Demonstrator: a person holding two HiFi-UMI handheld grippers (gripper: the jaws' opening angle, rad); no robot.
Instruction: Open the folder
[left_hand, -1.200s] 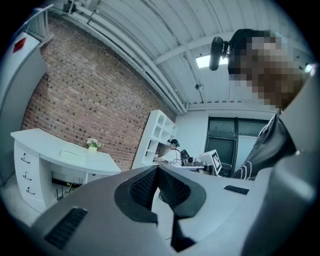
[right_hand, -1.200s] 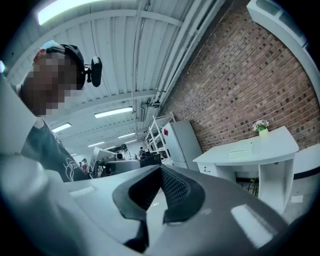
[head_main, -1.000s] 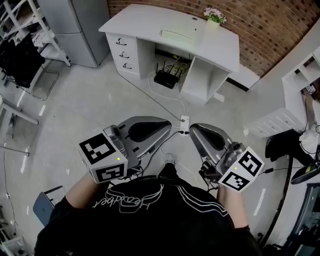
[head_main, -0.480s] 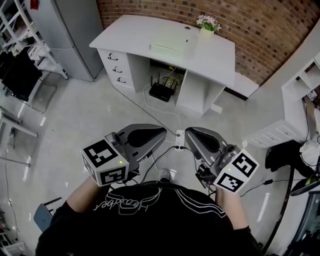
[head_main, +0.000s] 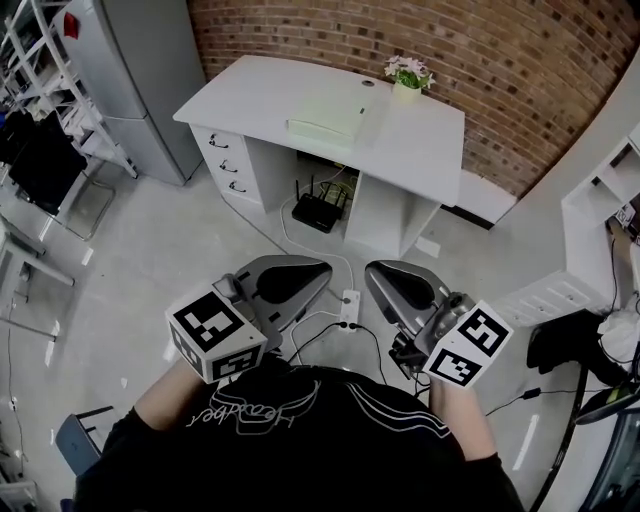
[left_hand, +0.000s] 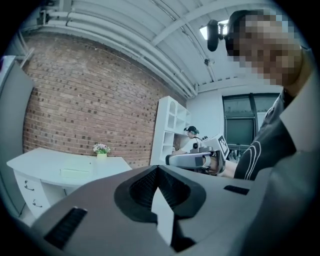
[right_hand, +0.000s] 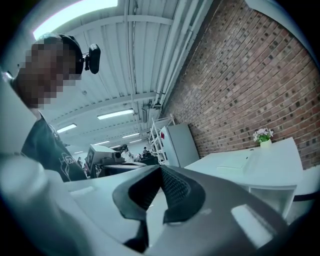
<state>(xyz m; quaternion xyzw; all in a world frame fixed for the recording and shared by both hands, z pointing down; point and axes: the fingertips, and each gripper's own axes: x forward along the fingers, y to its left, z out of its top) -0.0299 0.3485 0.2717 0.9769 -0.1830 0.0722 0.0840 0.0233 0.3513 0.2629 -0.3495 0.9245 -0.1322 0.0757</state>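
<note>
A pale green folder (head_main: 322, 128) lies flat and closed on the white desk (head_main: 430, 150) ahead of me, against the brick wall. Both grippers are held side by side in front of my body, well short of the desk and over the floor. The left gripper (head_main: 326, 271) is shut with nothing in it, and so is the right gripper (head_main: 371, 272). In the left gripper view the folder (left_hand: 75, 172) shows far beyond the closed left gripper (left_hand: 157, 168). The right gripper view has the folder (right_hand: 233, 163) on the desk top, past the closed right gripper (right_hand: 161, 168).
A small flower pot (head_main: 407, 73) stands at the desk's back edge. A black router (head_main: 320, 212) sits in the desk's knee space, with cables running to a power strip (head_main: 349, 299) on the floor. A grey cabinet (head_main: 150, 70) stands left, white shelving (head_main: 600, 215) right.
The desk and folder have drawn nearer and lower in the head view as I walk towards them. Both grippers travelled forward with me, still shut.
</note>
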